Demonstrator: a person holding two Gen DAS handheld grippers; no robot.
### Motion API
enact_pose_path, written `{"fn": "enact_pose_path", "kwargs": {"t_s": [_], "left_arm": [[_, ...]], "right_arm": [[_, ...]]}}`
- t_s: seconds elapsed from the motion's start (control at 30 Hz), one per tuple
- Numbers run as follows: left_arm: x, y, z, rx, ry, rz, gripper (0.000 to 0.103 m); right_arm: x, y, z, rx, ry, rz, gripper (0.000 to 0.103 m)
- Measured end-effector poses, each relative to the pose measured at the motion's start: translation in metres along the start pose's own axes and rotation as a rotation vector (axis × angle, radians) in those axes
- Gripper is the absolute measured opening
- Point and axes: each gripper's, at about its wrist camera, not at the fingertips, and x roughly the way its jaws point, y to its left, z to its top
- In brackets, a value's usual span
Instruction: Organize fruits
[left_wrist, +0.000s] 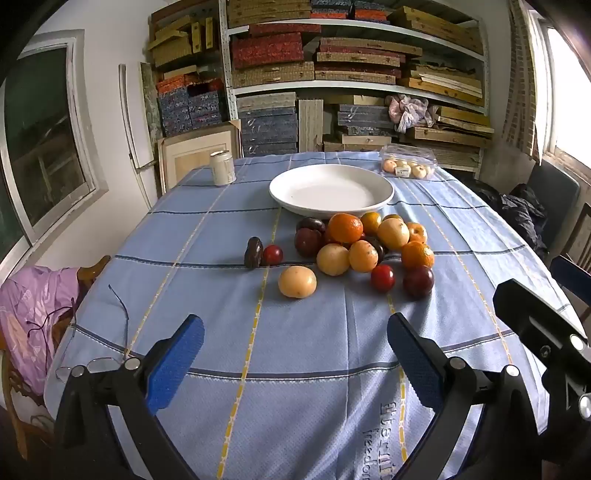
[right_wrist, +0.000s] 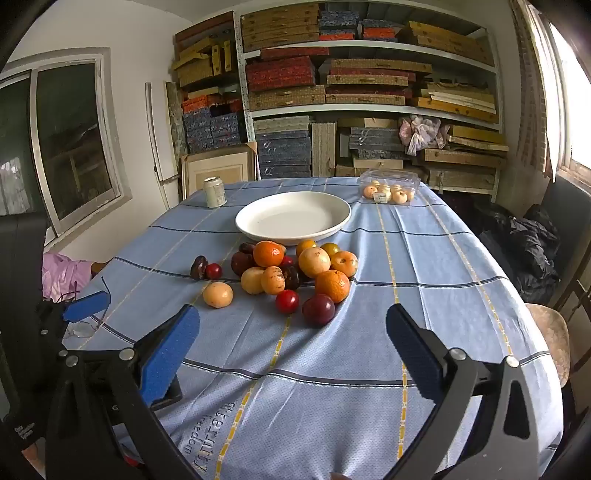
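Observation:
A heap of fruit (left_wrist: 364, 245) (right_wrist: 295, 271) lies mid-table: oranges, yellow pears, dark plums and small red ones. One yellow fruit (left_wrist: 297, 282) (right_wrist: 218, 294) sits apart in front, and a dark fruit with a red one (left_wrist: 272, 254) lies to the left. Behind the heap stands a wide white plate (left_wrist: 295, 192) (right_wrist: 255, 225) with nothing in it. My left gripper (left_wrist: 295, 328) hovers open over the near cloth, nothing between its blue pads. My right gripper (right_wrist: 293, 321) is open too, just short of a dark plum (right_wrist: 318, 309). In the right wrist view the left gripper's blue pad (right_wrist: 85, 304) shows at the left edge.
A white can (left_wrist: 222, 167) (right_wrist: 214, 192) stands at the back left, and a clear box of small pale fruit (left_wrist: 408, 162) (right_wrist: 388, 188) at the back right. Spectacles (left_wrist: 88, 365) lie at the near left edge. Chairs with clothes flank the blue checked tablecloth (left_wrist: 295, 369); shelves behind.

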Motion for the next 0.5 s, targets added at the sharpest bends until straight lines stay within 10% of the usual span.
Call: {"fn": "enact_pose_path", "kwargs": {"t_s": [0.5], "left_arm": [[0.0063, 0.0016, -0.002, -0.013, 0.015, -0.006, 0.1]], "right_arm": [[-0.0015, 0.0009, 0.0012, 0.002, 0.001, -0.002, 0.099]]}}
